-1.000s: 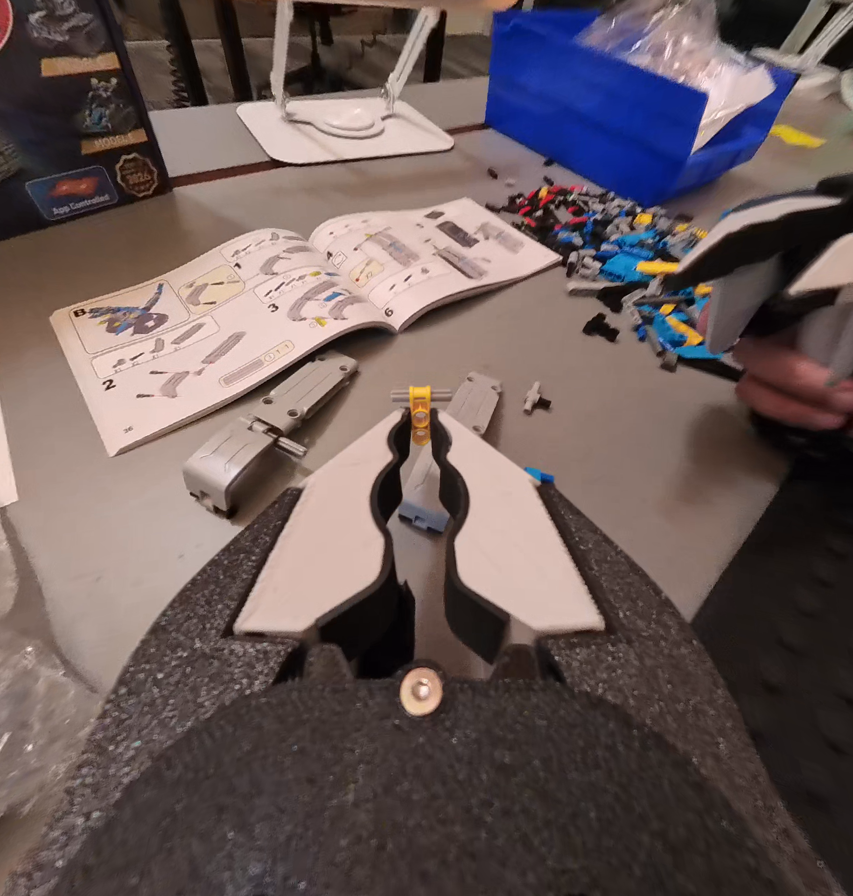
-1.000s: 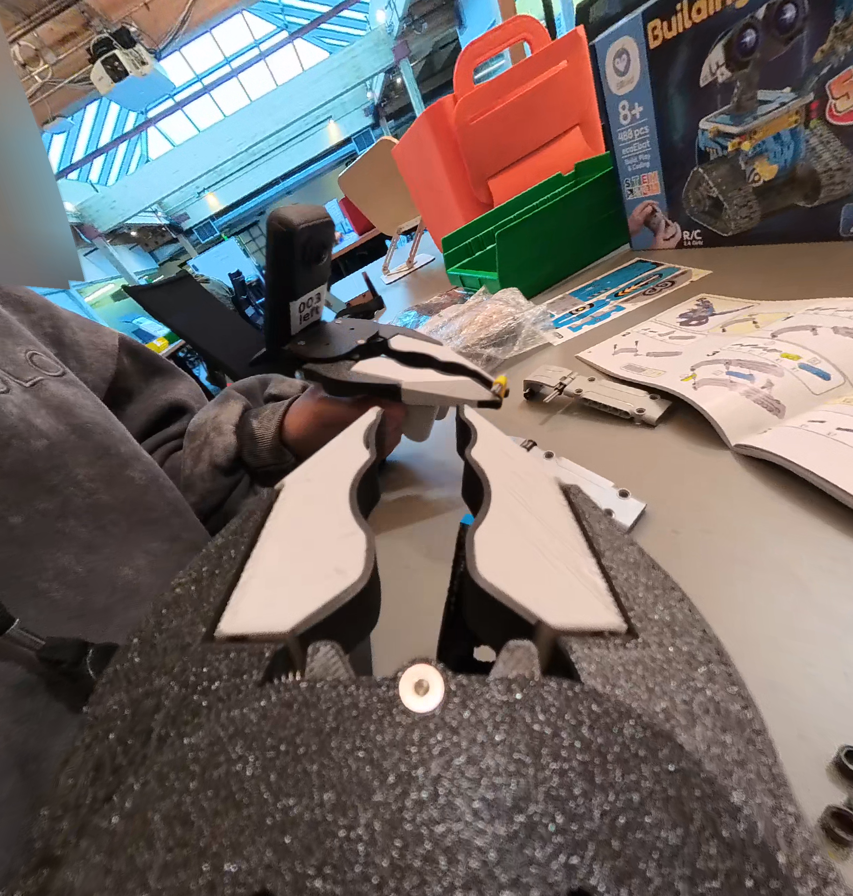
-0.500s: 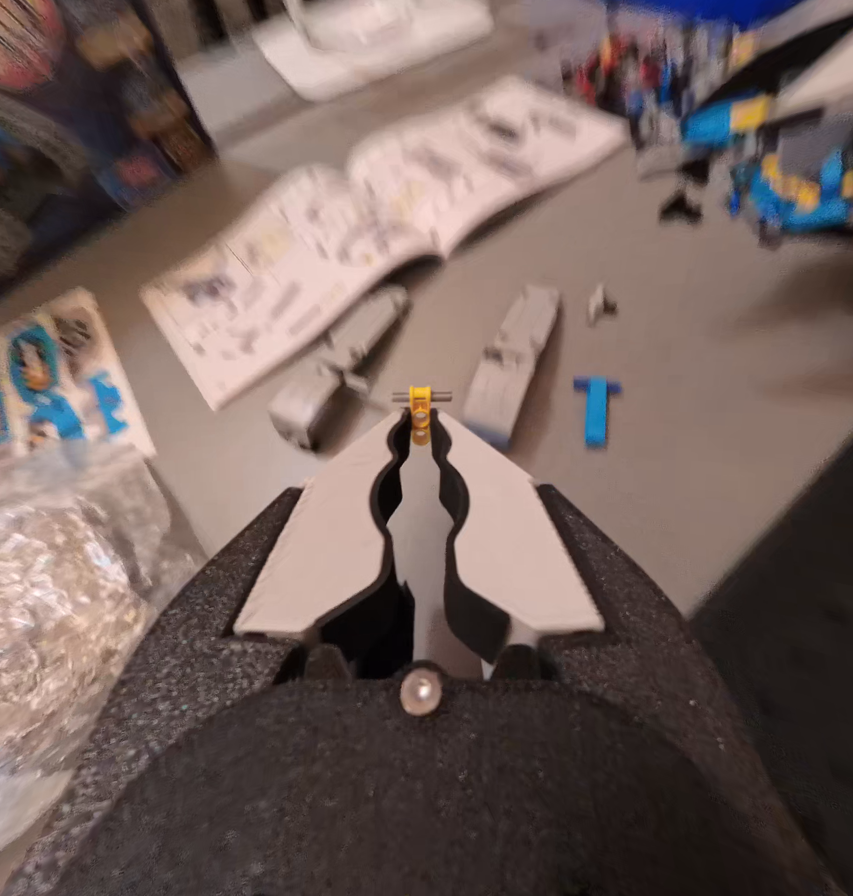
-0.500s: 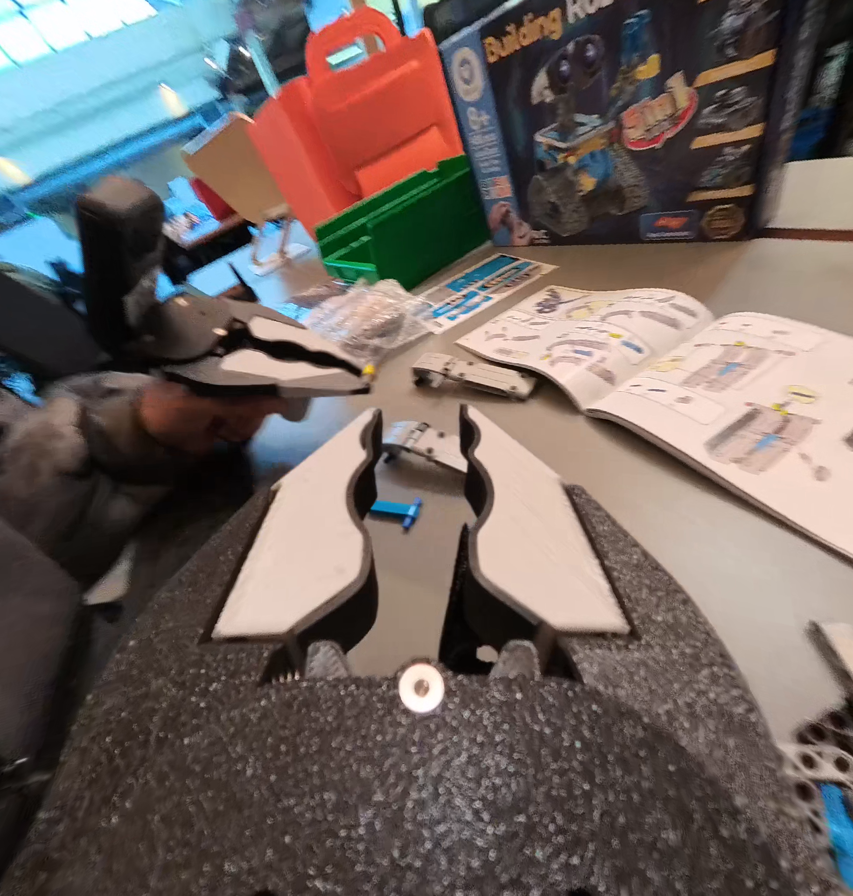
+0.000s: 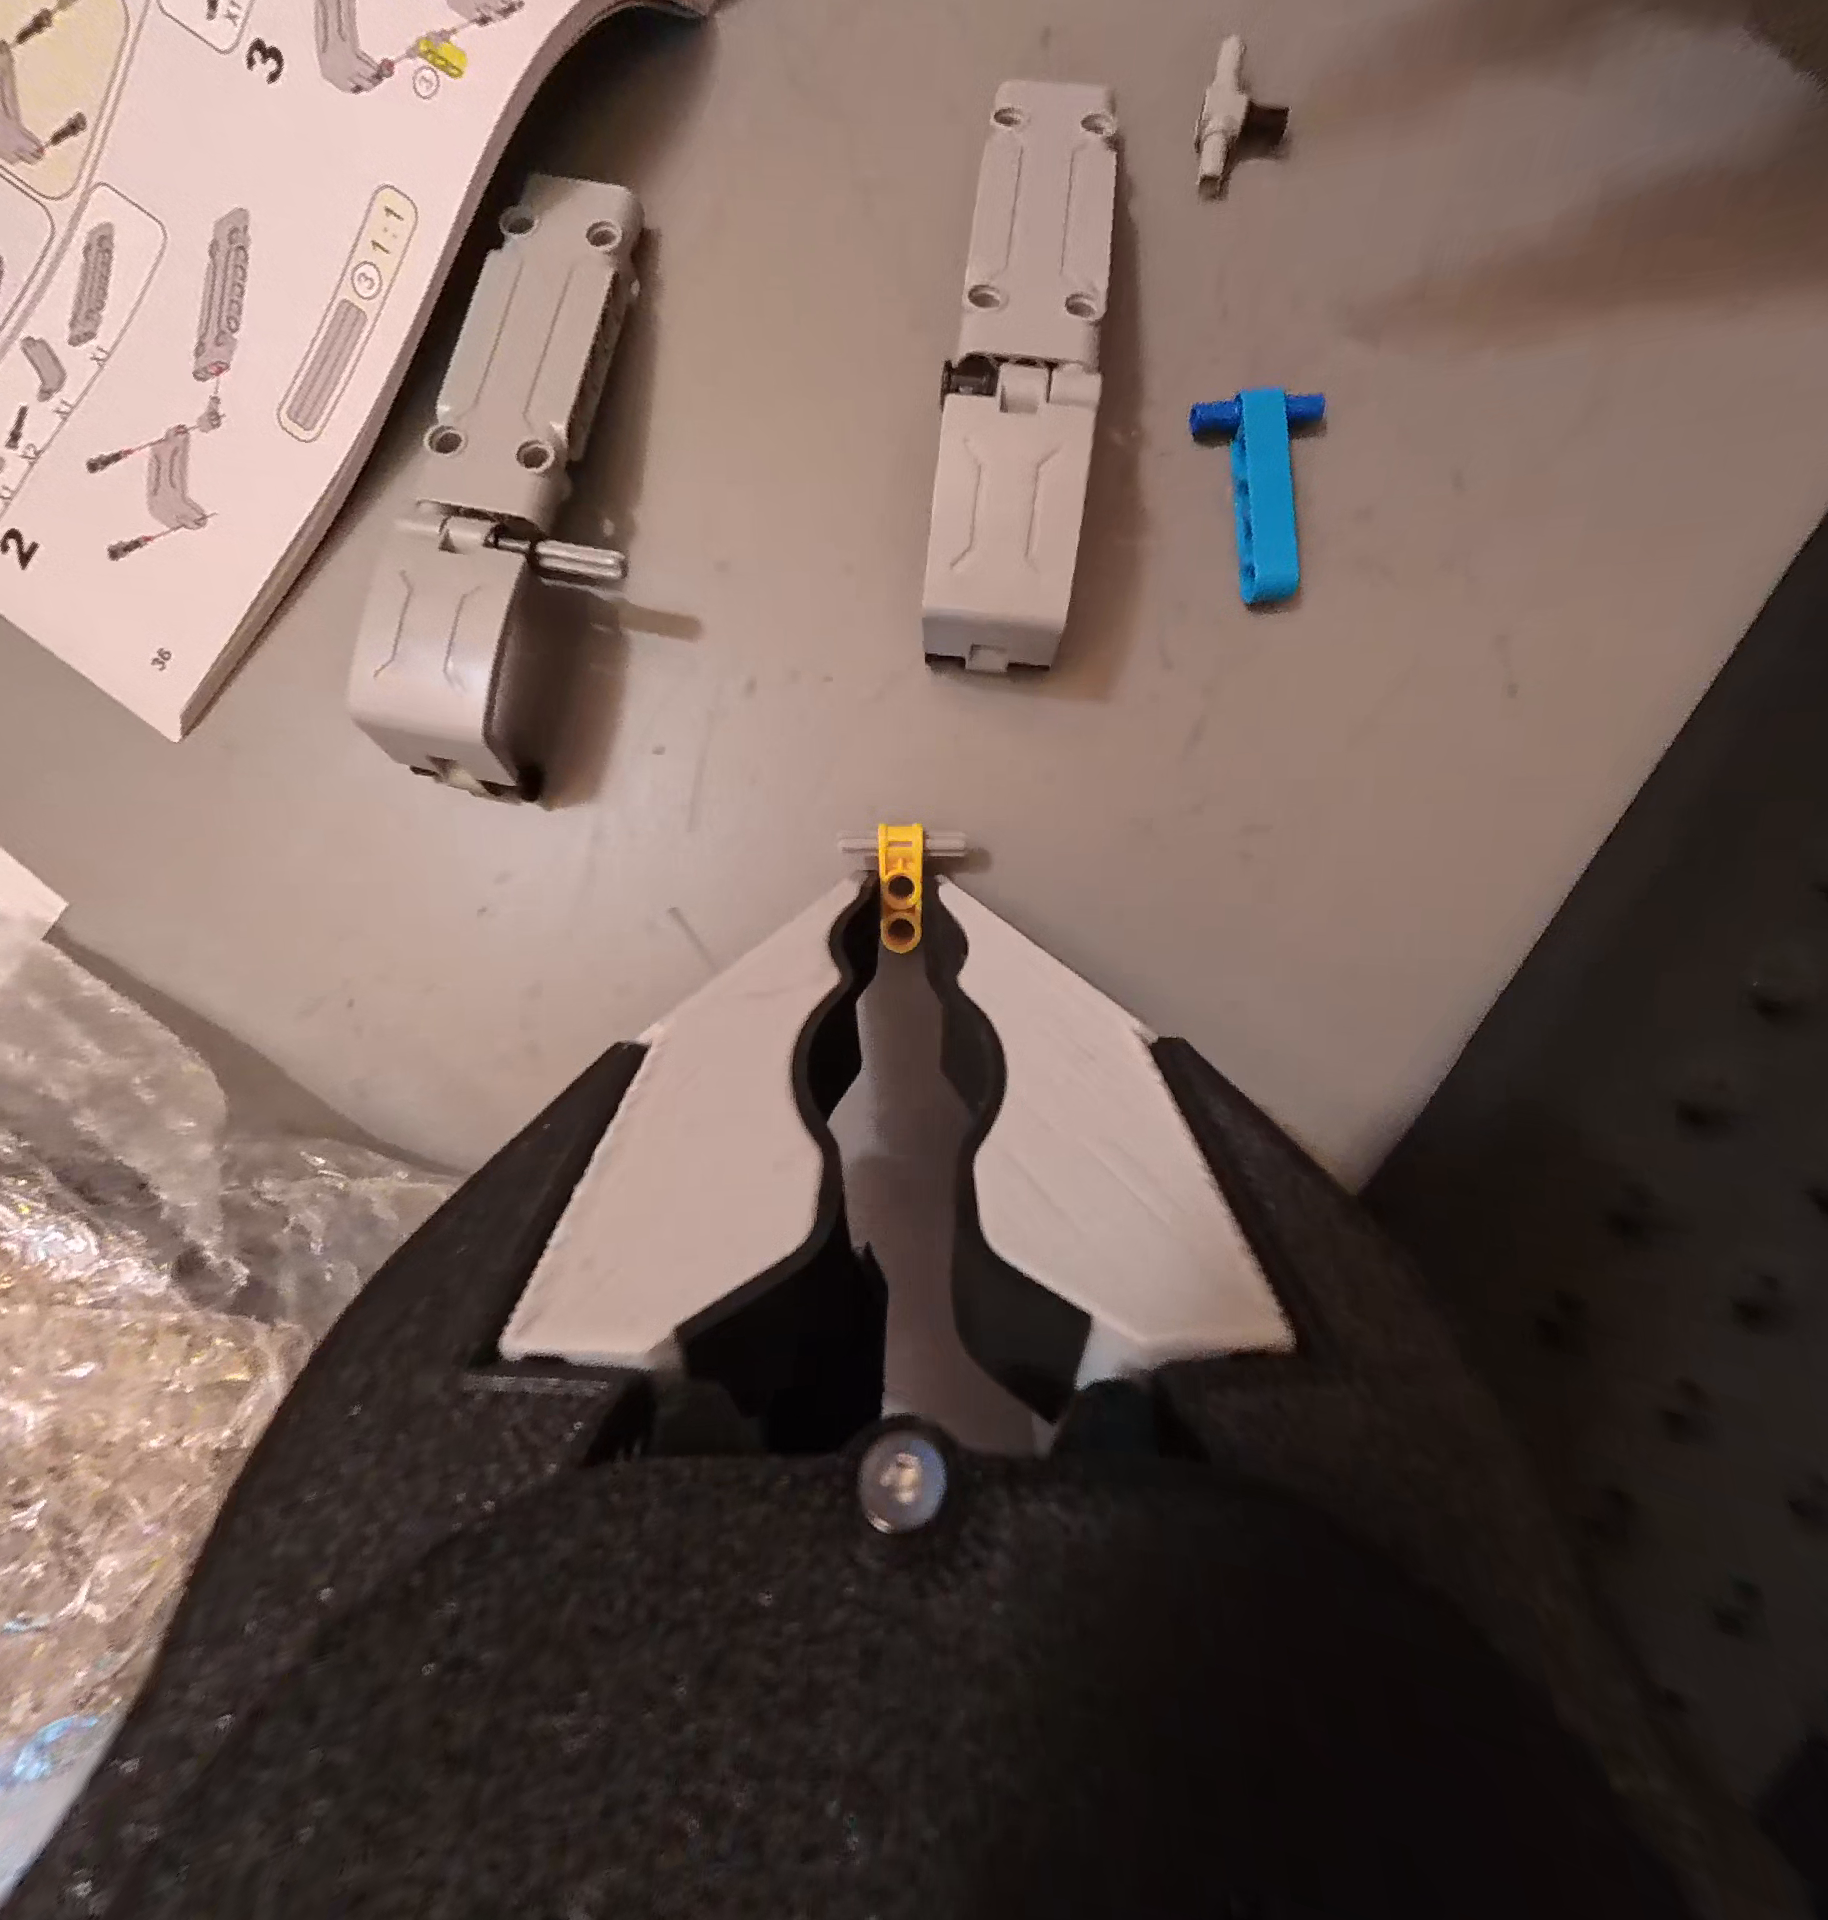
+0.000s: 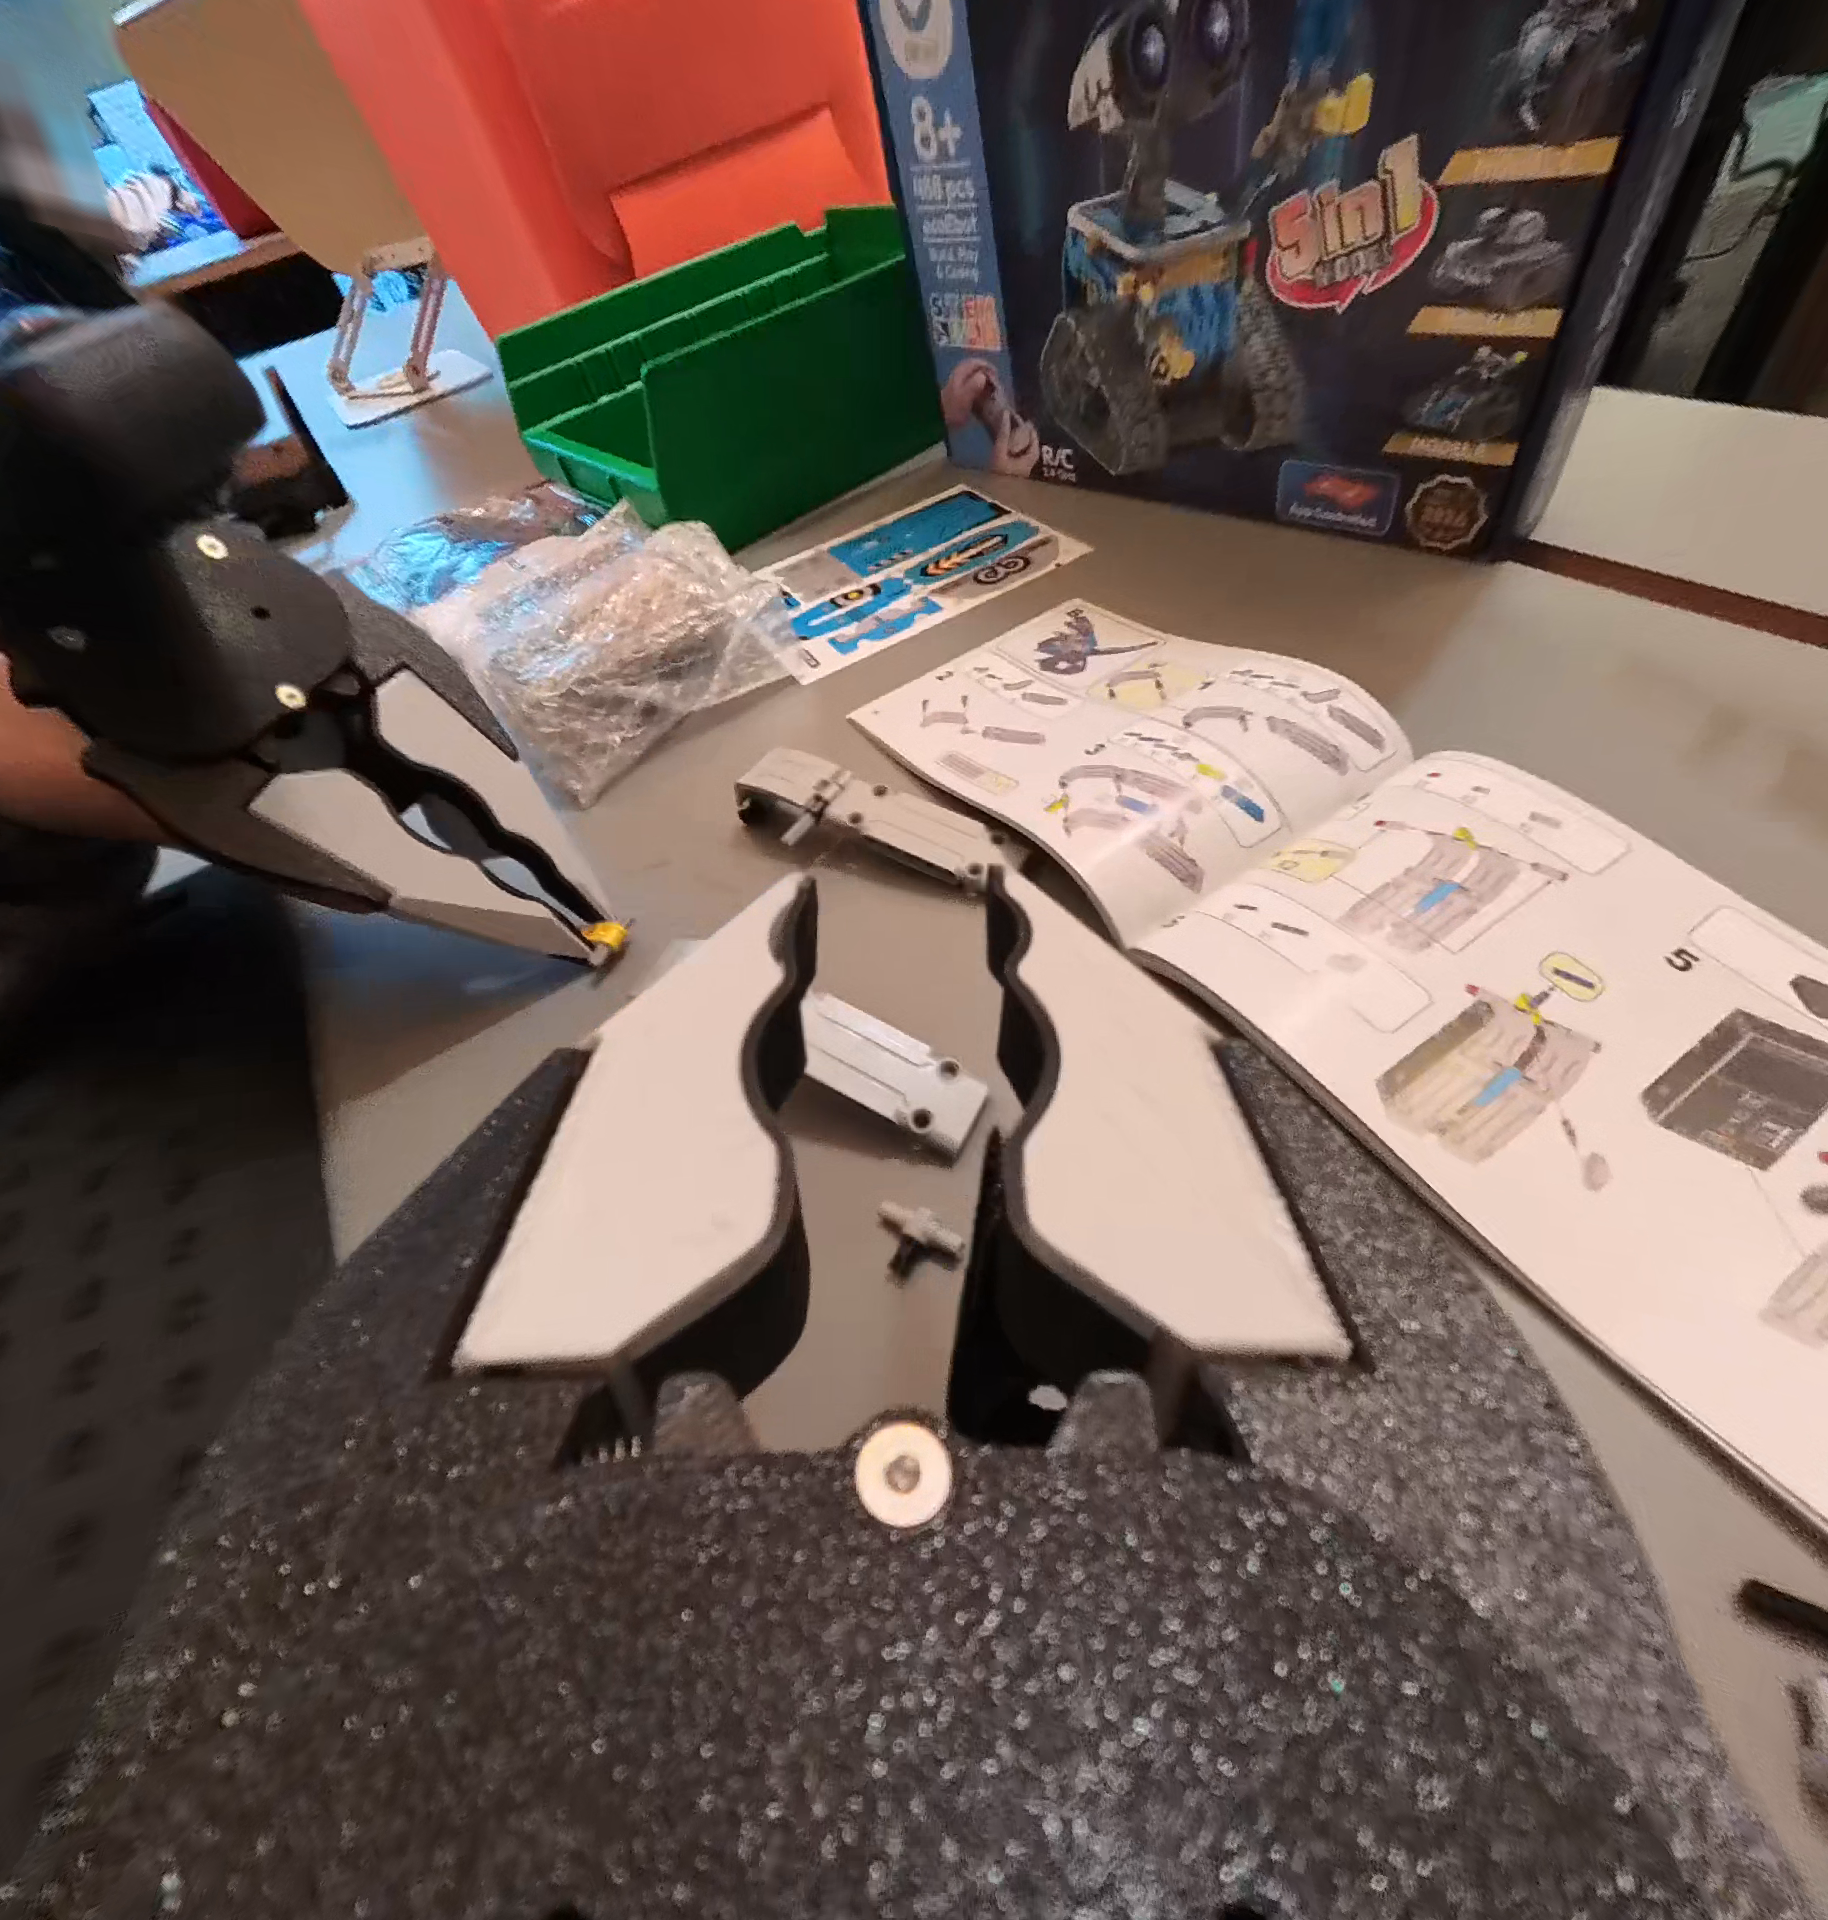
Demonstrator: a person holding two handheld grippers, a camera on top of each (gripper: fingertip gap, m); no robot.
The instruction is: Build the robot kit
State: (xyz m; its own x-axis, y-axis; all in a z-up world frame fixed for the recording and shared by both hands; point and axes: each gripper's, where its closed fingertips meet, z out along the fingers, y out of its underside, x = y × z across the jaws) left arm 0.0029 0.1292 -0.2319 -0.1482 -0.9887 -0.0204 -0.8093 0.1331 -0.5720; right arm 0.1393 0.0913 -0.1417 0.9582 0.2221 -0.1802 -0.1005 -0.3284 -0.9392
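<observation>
My left gripper (image 5: 899, 906) is shut on a small yellow connector (image 5: 899, 883) with a grey pin through it, held low over the grey table (image 5: 1253, 790). Two grey hinged panel pieces (image 5: 494, 499) (image 5: 1024, 384) and a blue beam with a pin (image 5: 1263, 488) lie just beyond it. My right gripper (image 6: 897, 894) is open and empty above one grey panel piece (image 6: 889, 1070) and a small grey pin connector (image 6: 920, 1236), both seen between its fingers. The left gripper (image 6: 598, 935) also shows in the right wrist view, tip down near the table.
An open instruction booklet (image 6: 1409, 935) (image 5: 162, 260) lies beside the pieces. A green bin (image 6: 733, 384), an orange case (image 6: 629, 135), a kit box (image 6: 1253, 260), a sticker sheet (image 6: 910, 582) and plastic bags (image 6: 598, 634) (image 5: 79, 1299) stand behind. A black mat (image 5: 1668, 1143) borders the table. Left tips to right tips: about 15 centimeters.
My left gripper has tipped down and dropped close to the table, still holding the yellow connector. My right gripper has swung away from it to over the grey panel piece, still open.
</observation>
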